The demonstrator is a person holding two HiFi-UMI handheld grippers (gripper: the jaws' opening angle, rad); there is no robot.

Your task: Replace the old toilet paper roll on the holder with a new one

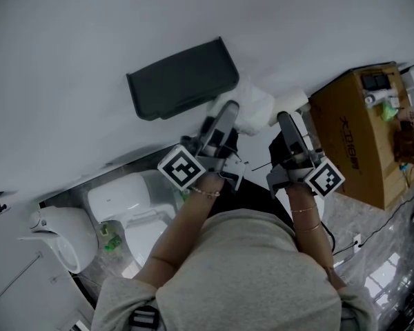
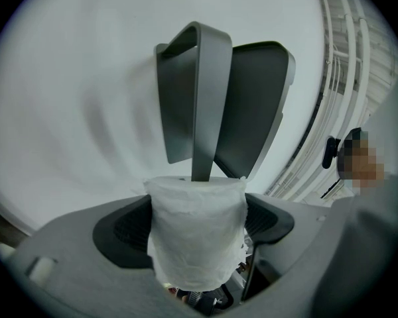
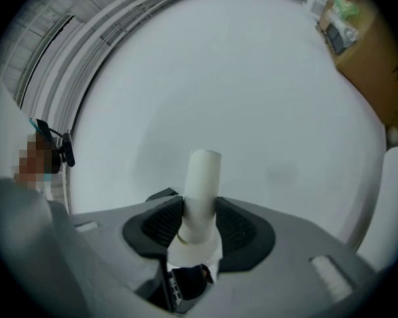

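Observation:
A dark grey holder hangs on the white wall, and in the left gripper view the holder's cover stands lifted in front of its back plate. My left gripper is shut on a white toilet paper roll, which shows as the roll just right of and below the holder. My right gripper is shut on a slim white tube, seen as the tube beside the roll. The tube points at bare wall.
A cardboard box with small items on top stands at the right. A white toilet and a white container sit at the lower left. A cable runs over the glossy floor.

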